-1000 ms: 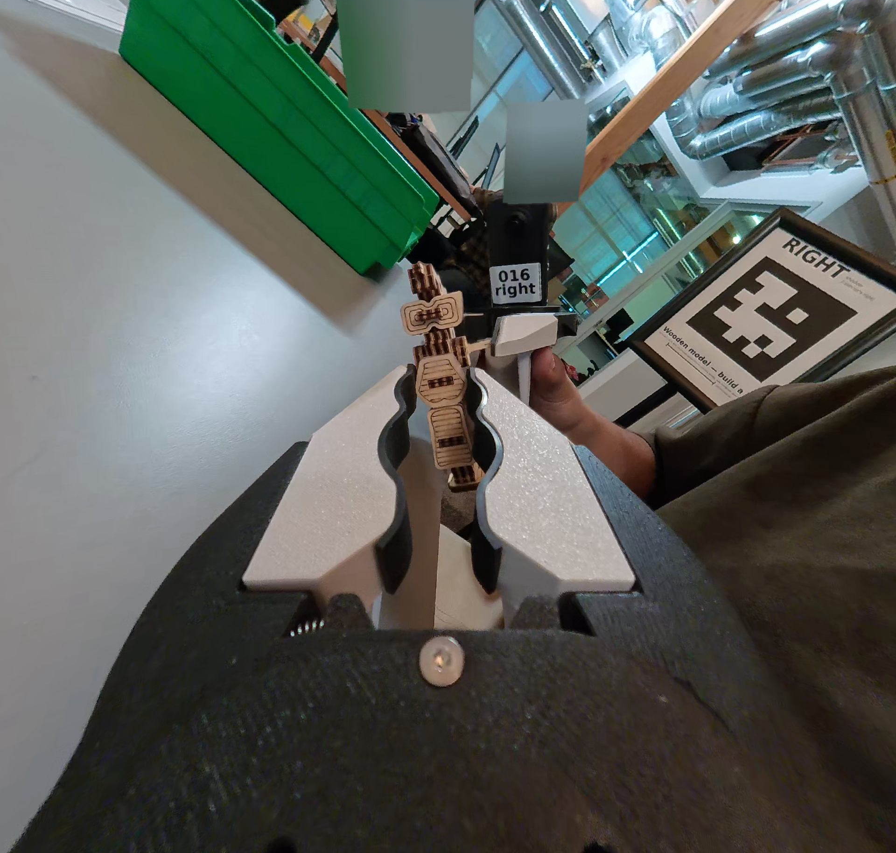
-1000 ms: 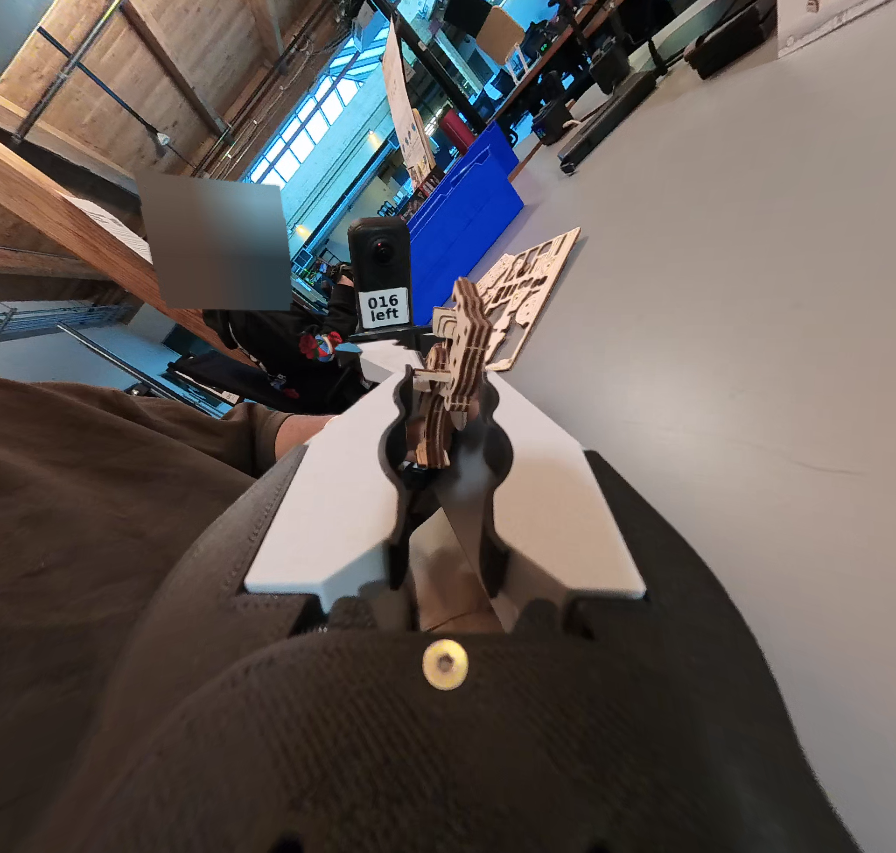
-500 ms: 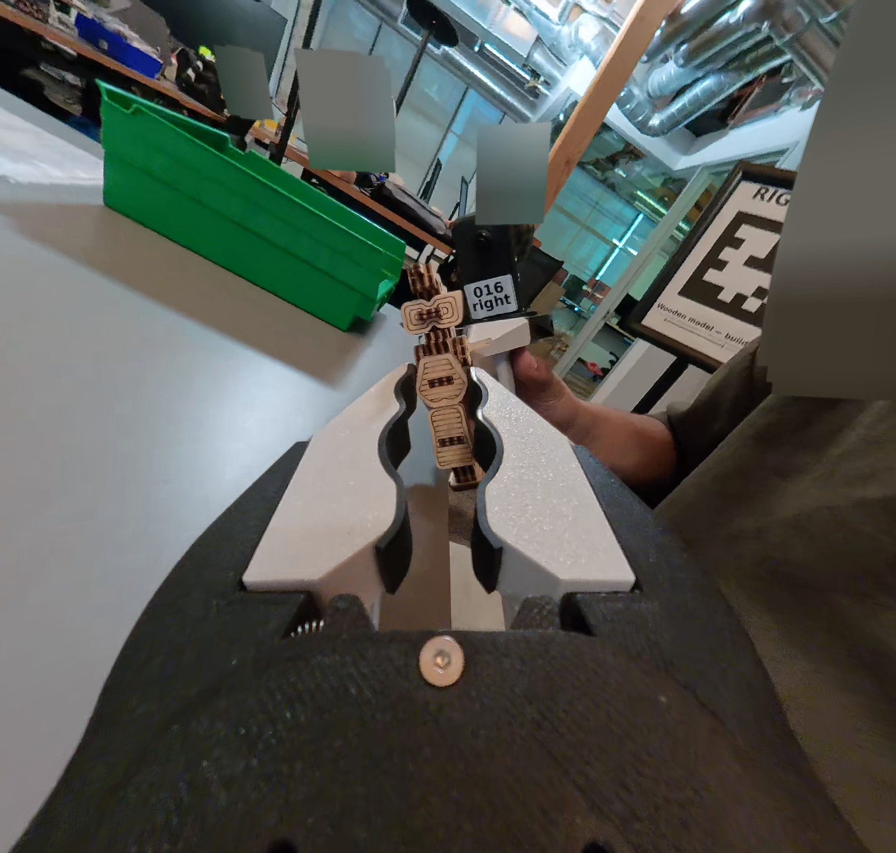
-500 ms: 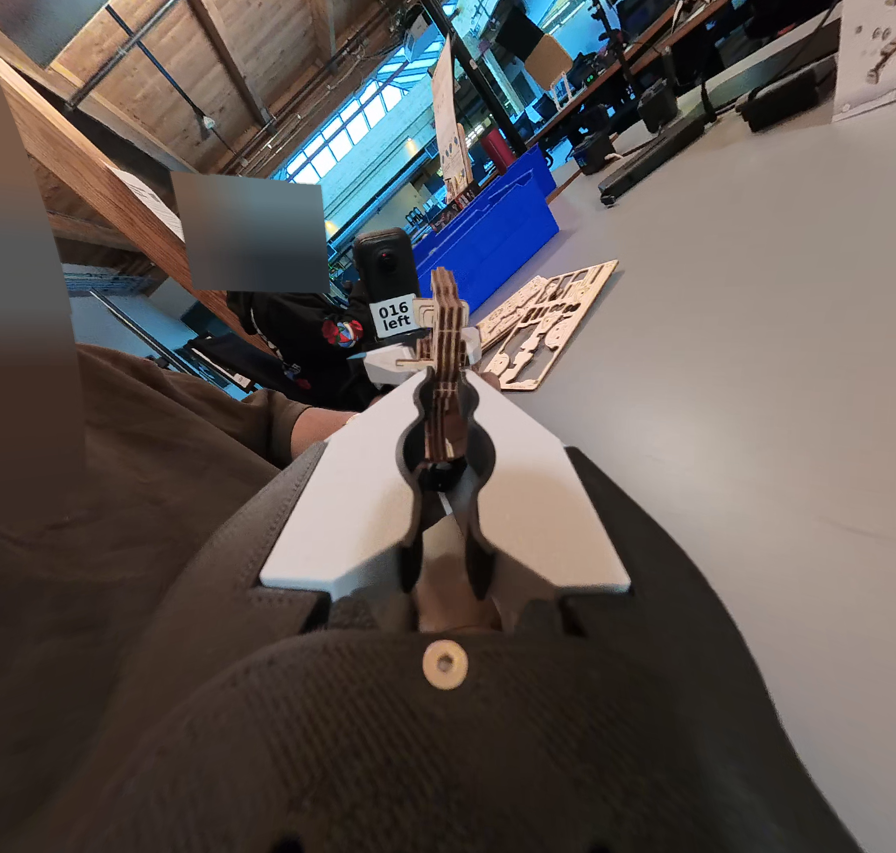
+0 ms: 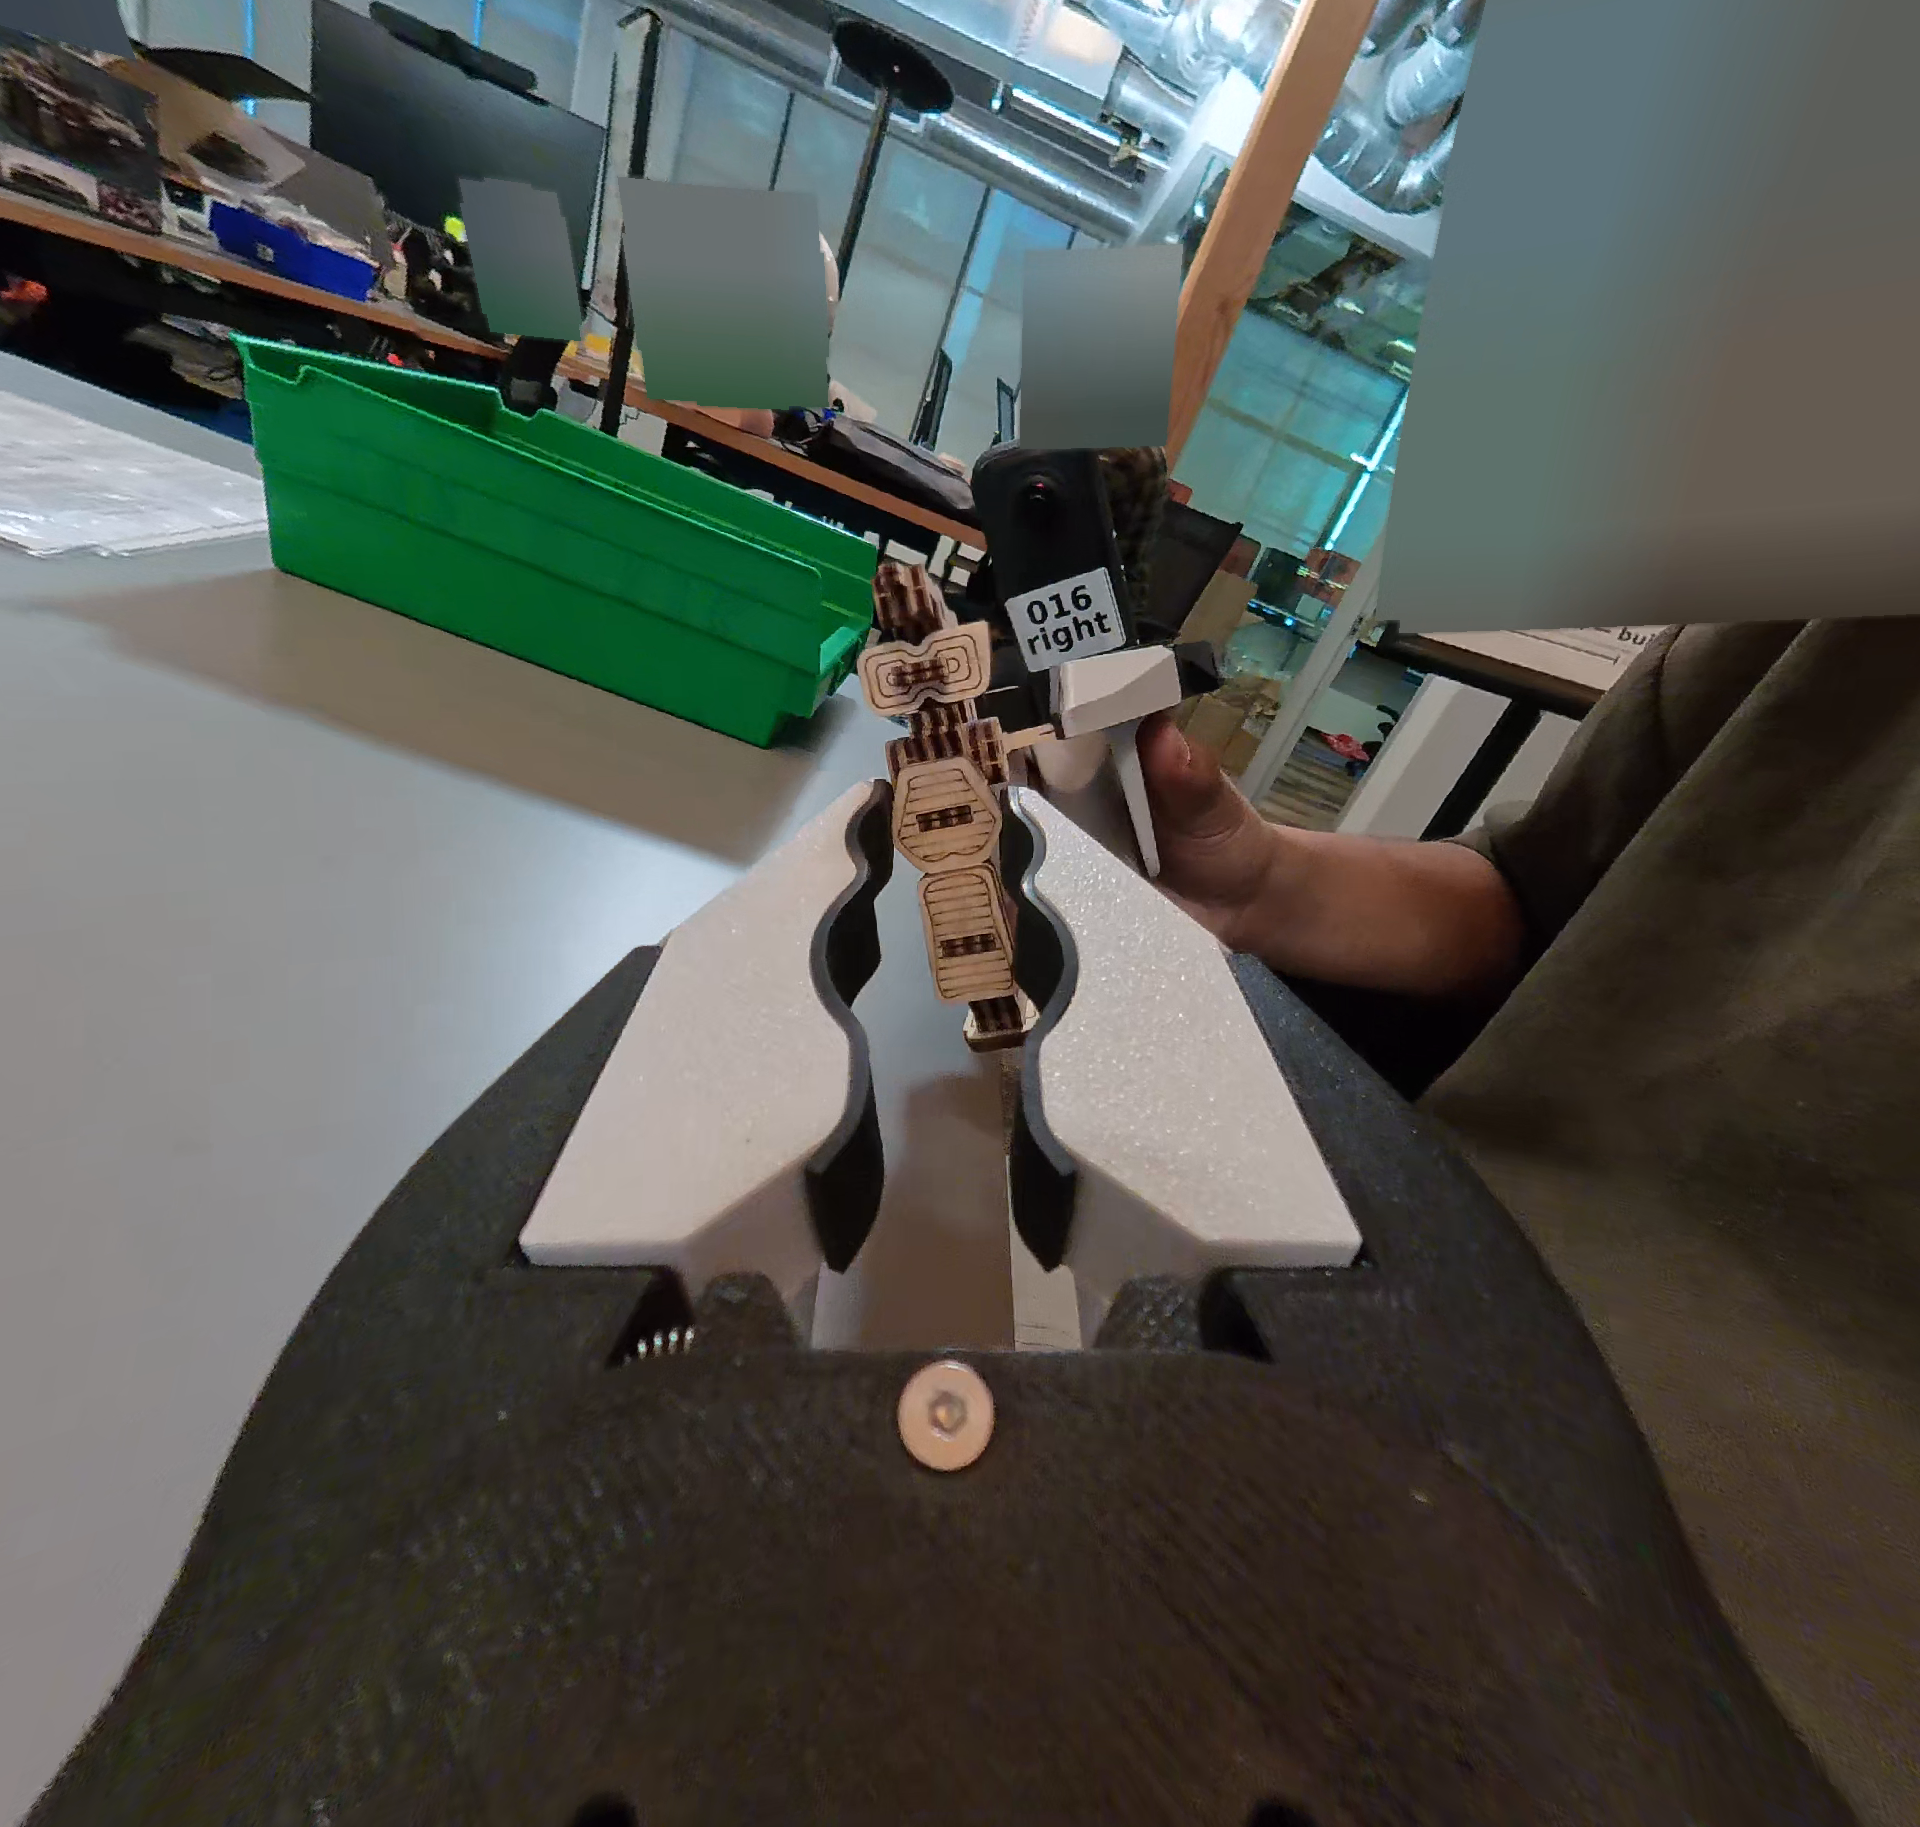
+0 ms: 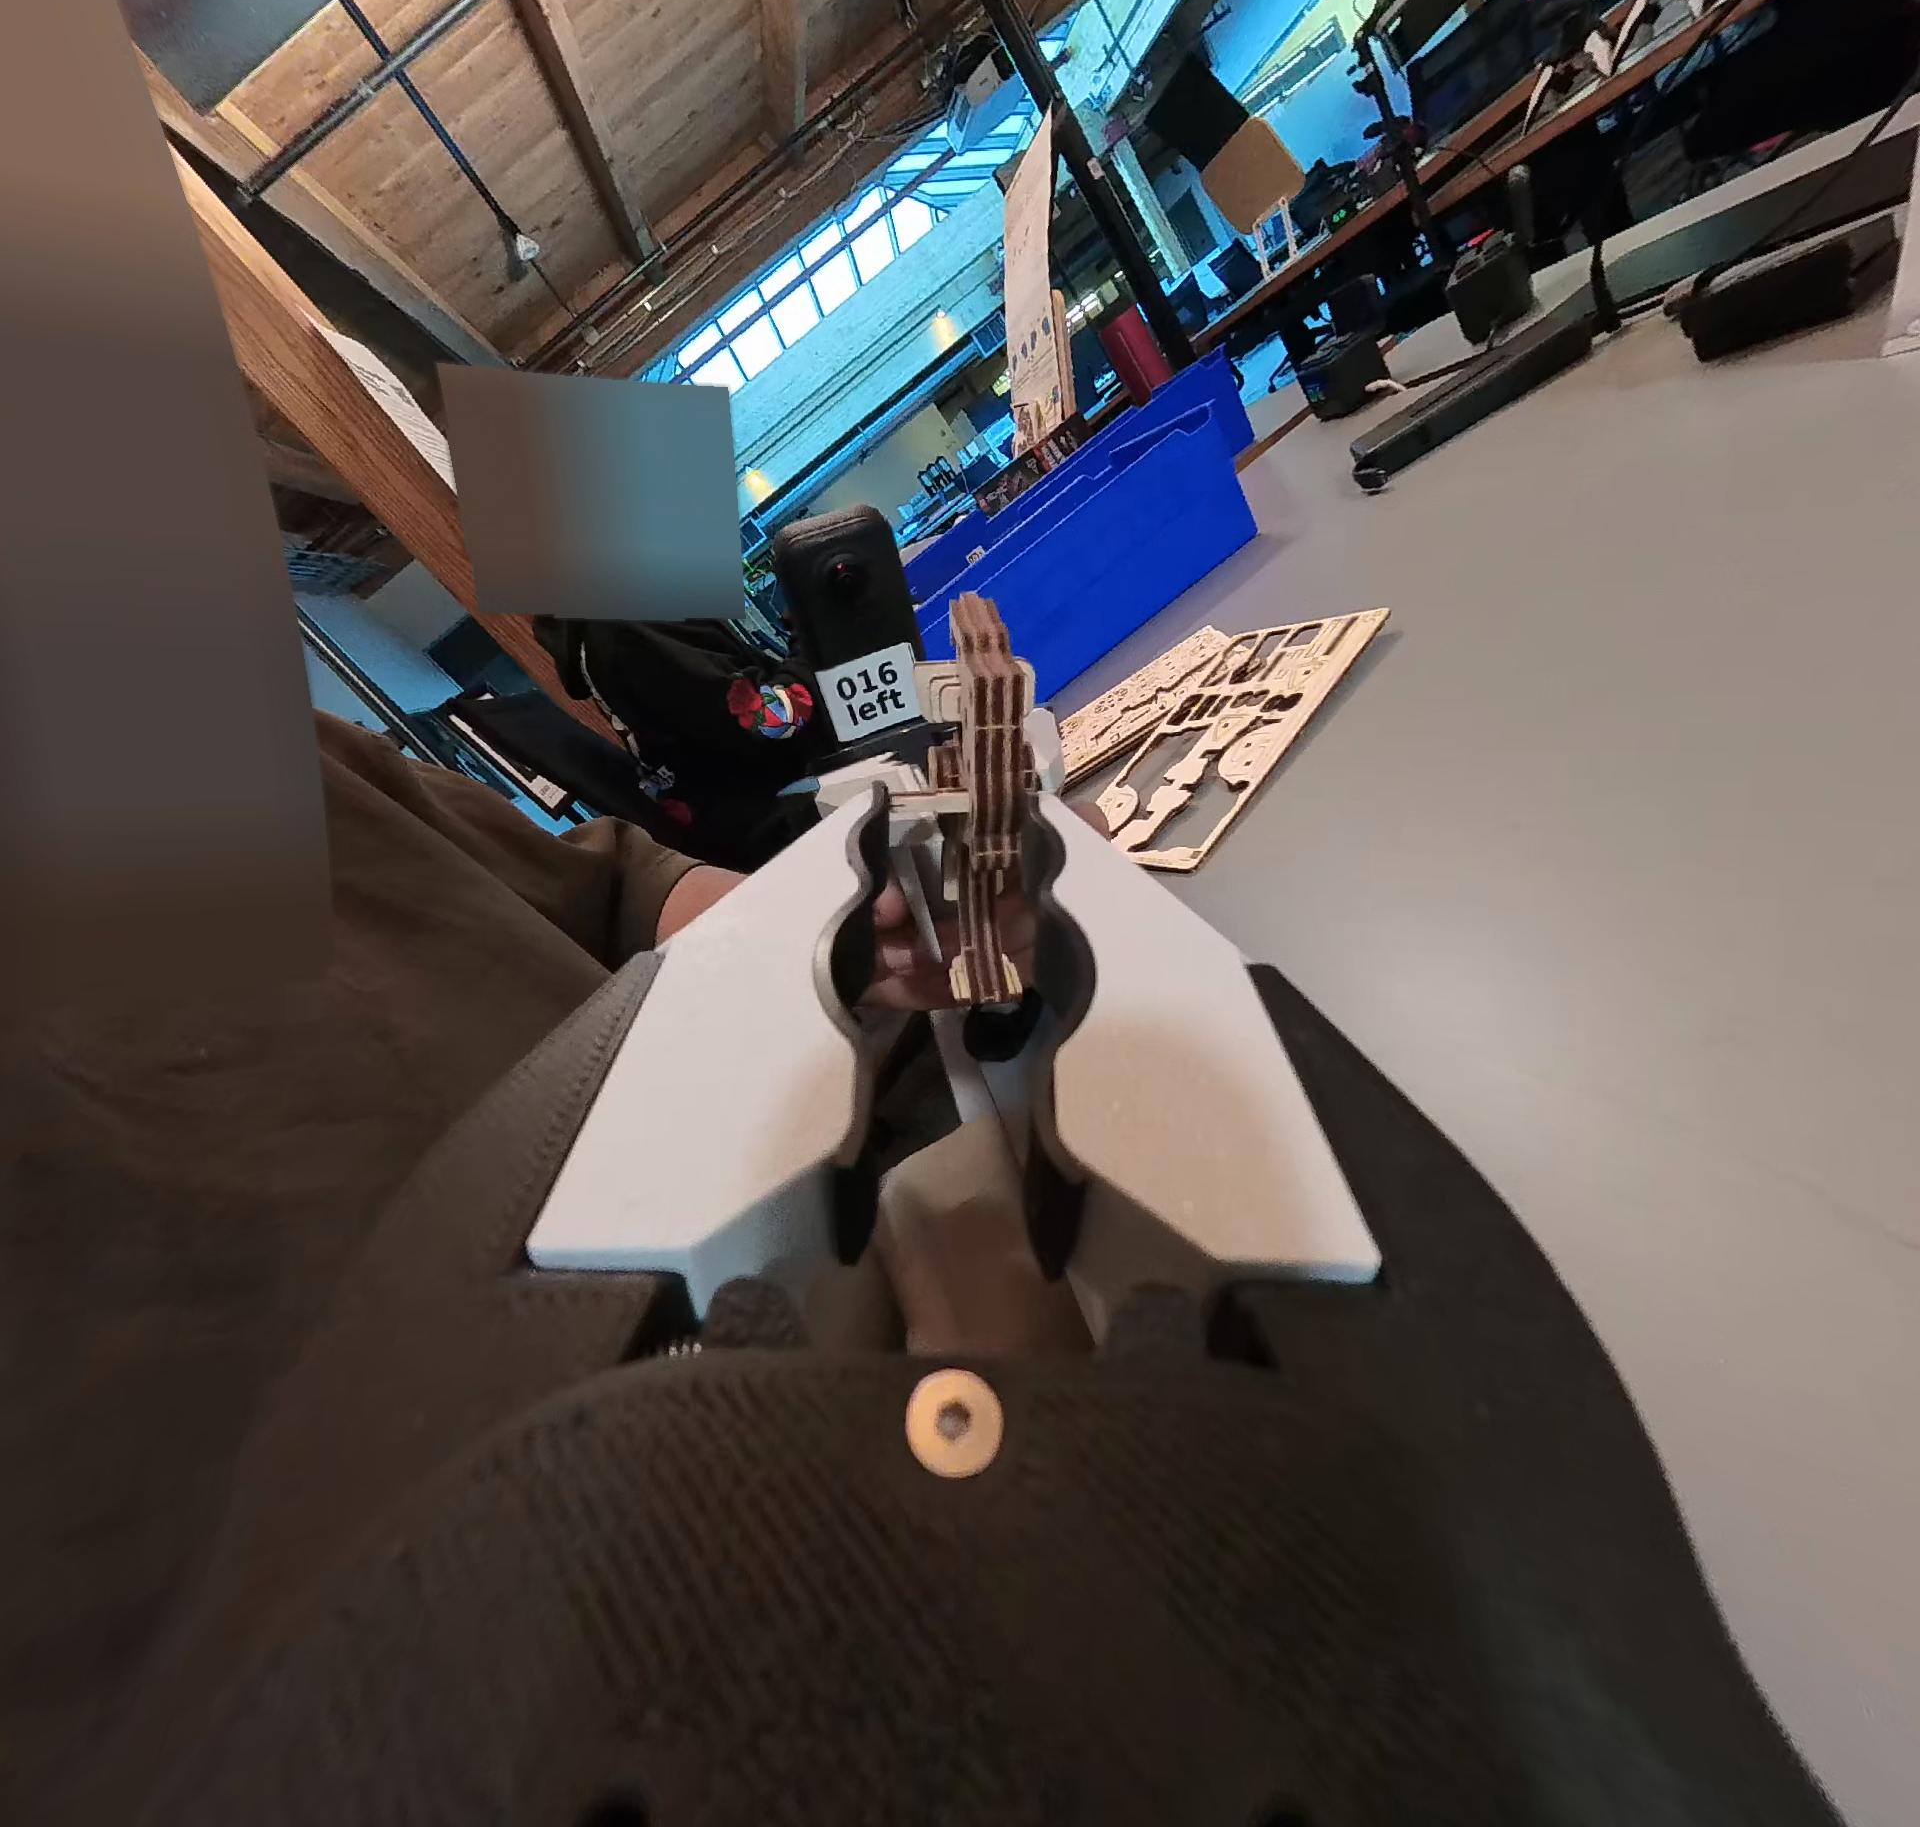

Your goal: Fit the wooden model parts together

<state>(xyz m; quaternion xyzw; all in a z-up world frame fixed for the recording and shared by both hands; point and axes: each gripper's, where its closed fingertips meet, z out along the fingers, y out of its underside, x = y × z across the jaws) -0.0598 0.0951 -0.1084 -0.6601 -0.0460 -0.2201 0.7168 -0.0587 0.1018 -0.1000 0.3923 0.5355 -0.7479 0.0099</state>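
A layered wooden model (image 5: 940, 832) stands upright between the fingertips of my left gripper (image 5: 943, 821), which is shut on it above the grey table (image 5: 312, 842). A thin wooden part (image 5: 1023, 735) sticks out of the model's right side. My right gripper (image 5: 1081, 707) meets that part's outer end. In the right wrist view the right gripper (image 6: 956, 827) closes over both. Its left finger is against the thin part (image 6: 920, 803), its right finger against the model (image 6: 992, 801). The left gripper (image 6: 904, 769) shows just behind.
A green bin (image 5: 540, 541) stands on the table beyond the model. A blue bin (image 6: 1091, 541) and flat sheets of wooden parts (image 6: 1226, 717) lie farther off. A black bar-shaped device (image 6: 1475, 406) is at the far edge. The person's forearm (image 5: 1351, 904) is close on the right. The grippers are tip to tip, or close to it.
Both grippers and the model have turned together, so the table now looks more level. The right jaws stand a little wider than half a second ago. The left grip is unchanged.
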